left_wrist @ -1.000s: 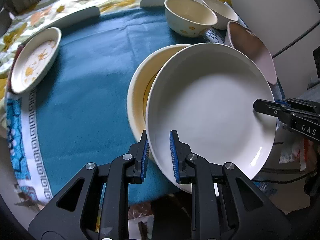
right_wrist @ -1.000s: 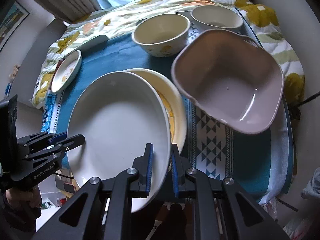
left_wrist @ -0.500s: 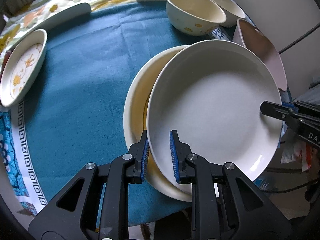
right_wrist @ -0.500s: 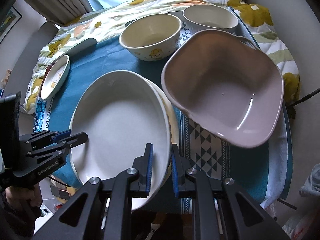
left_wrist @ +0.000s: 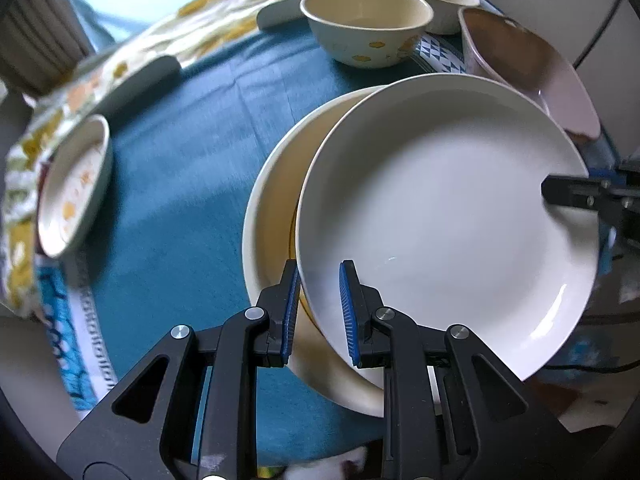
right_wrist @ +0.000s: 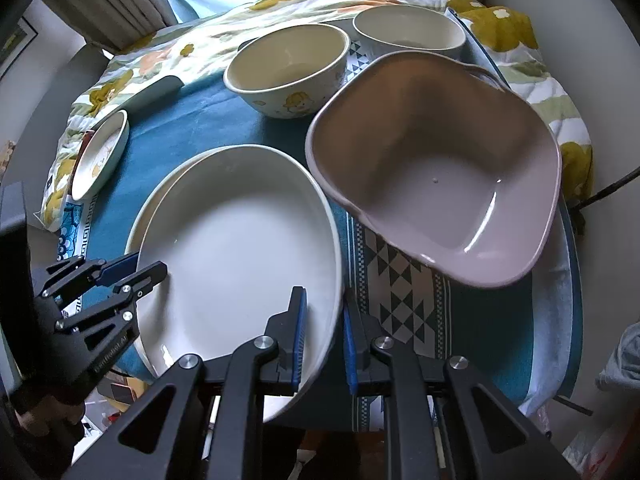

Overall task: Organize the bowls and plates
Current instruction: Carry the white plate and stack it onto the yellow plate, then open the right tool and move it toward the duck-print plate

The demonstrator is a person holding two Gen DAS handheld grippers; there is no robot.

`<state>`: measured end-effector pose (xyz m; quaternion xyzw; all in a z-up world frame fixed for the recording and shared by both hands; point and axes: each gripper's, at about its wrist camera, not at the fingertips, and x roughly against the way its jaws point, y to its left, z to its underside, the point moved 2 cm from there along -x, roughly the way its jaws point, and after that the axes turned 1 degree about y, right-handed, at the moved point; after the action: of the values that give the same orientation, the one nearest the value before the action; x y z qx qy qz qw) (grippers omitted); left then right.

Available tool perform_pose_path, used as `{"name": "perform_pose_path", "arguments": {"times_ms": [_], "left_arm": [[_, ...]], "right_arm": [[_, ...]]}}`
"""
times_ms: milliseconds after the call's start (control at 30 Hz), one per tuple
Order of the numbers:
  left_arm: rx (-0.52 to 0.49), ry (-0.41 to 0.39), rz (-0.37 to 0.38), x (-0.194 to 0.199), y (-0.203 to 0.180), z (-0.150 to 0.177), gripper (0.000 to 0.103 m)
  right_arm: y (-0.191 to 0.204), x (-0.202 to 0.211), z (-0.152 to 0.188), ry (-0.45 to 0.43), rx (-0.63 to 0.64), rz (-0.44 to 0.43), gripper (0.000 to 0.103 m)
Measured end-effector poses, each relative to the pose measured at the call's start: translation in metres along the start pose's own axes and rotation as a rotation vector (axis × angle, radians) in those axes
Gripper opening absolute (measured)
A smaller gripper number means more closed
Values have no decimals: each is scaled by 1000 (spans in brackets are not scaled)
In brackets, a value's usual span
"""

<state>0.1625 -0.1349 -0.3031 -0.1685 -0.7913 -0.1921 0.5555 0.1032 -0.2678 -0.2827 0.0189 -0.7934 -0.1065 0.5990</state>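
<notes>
I have both tools on the white plate (left_wrist: pixel 448 216); the left gripper (left_wrist: pixel 319 308) is clamped on its near rim, one blue pad inside the plate and one beneath the edge; the right gripper (right_wrist: pixel 323 336) is clamped on the opposite rim in the same manner. In the left wrist view the right tool enters from the right edge and its finger lies over the plate's far rim. The white plate sits over the cream plate (left_wrist: pixel 276 208), offset to the right so that a crescent of the cream plate shows on the left; I cannot tell whether the two touch. The cream plate rests on the teal cloth (left_wrist: pixel 192 160). Beyond them stand a cream bowl (right_wrist: pixel 288 68) with yellow figures and, just beside it, a white bowl (right_wrist: pixel 408 32). The mauve bowl (right_wrist: pixel 436 168) is next to the plates on the right. A small patterned dish (left_wrist: pixel 74 184) sits at the cloth's left edge, well apart from the stack.
</notes>
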Motion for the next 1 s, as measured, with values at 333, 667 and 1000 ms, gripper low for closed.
{"name": "perform_pose_path", "arguments": {"times_ms": [333,667,1000], "left_arm": [[-80,-59,-154,11,-9,5,18],[-58,-66,-158,12,-1,3,18],[101,-144,-62,75,24,-5,18]], "right_arm": [[3,-6,1,-5,30,40,16],[3,-7,1,-9,43,50,16],[25,39,-5,-107,92,-60,16]]}}
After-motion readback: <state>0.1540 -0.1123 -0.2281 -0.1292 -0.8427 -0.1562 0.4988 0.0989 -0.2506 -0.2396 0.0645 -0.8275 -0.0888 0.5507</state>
